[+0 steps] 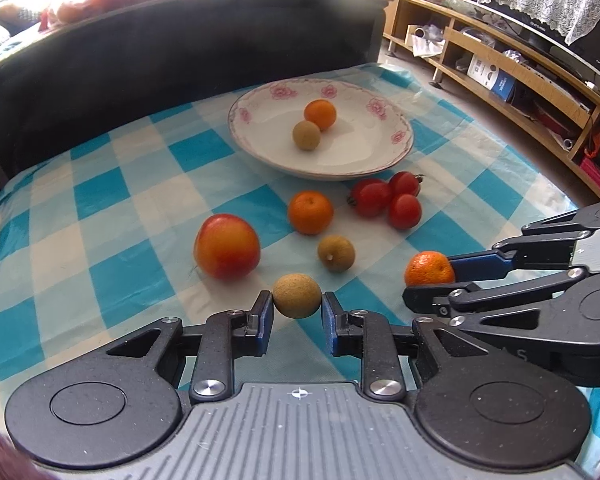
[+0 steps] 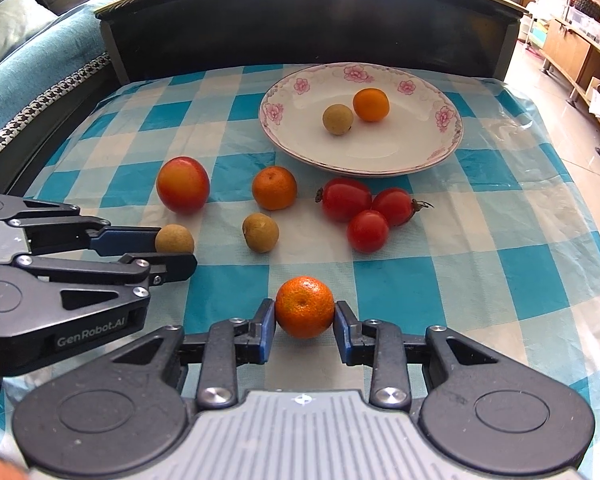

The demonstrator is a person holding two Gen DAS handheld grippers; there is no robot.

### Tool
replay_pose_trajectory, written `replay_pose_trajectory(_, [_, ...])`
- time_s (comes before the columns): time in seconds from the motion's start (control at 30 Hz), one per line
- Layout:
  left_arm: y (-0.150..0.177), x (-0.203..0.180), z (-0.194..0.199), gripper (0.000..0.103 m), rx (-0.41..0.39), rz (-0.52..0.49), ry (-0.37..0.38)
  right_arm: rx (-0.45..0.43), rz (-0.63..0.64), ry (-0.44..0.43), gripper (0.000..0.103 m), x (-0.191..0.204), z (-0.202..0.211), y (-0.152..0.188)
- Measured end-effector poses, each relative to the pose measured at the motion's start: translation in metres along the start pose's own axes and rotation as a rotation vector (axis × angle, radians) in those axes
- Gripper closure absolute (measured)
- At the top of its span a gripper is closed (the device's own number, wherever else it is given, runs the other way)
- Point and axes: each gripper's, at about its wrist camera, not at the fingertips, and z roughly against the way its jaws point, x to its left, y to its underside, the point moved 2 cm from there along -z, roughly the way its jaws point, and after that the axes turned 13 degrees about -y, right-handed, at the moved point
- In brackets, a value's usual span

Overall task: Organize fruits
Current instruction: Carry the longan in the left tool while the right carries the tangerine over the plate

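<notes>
Blue-and-white checked cloth [image 2: 480, 248]: covers the table; all loose fruit lies on it; a dark board stands along its far edge
Left gripper [image 1: 297, 307]: blue pads pressed on either side of a tan longan [image 1: 297, 295]; clamped on it; longan low over the cloth, whether it touches I cannot tell; in the right wrist view this gripper [image 2: 176, 250] comes in from the left with the same longan [image 2: 175, 239] between its fingers
Right gripper [image 2: 305, 318]: pads pressed on both sides of a mandarin [image 2: 305, 307]; clamped on it; mandarin at or just above the cloth; in the left wrist view it [image 1: 436, 276] enters from the right, gripping that mandarin [image 1: 429, 268]
Plate [image 1: 364, 156]: white, pink flowers round the rim; near the far edge of the cloth; holds one orange fruit [image 1: 320, 114] and one tan longan [image 1: 306, 135], touching each other
Apple [image 1: 226, 246]: red and yellow; on the cloth, left of the group
Second mandarin [image 1: 310, 212]: on the cloth between apple and tomatoes; apart from both
Tomatoes [image 1: 388, 199]: three red ones, bunched and touching, just in front of the plate
Loose longan [image 1: 336, 253]: on the cloth, between the two gripped fruits and nearer the plate than either
</notes>
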Motion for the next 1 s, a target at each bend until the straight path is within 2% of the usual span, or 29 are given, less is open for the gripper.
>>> replay_pose_trajectory(0.5, [-0.019, -0.008, 0.004, 0.070, -0.040, 0.007, 0.001, -0.059, -0.016, 0.012, 0.068, -0.001, 0.014, -0.010])
replay_pose_trajectory(1.0, [-0.061, -0.011, -0.003, 0.072, -0.099, -0.003, -0.018, -0.123, -0.049, 0.048, 0.068, -0.019, 0.022, -0.039])
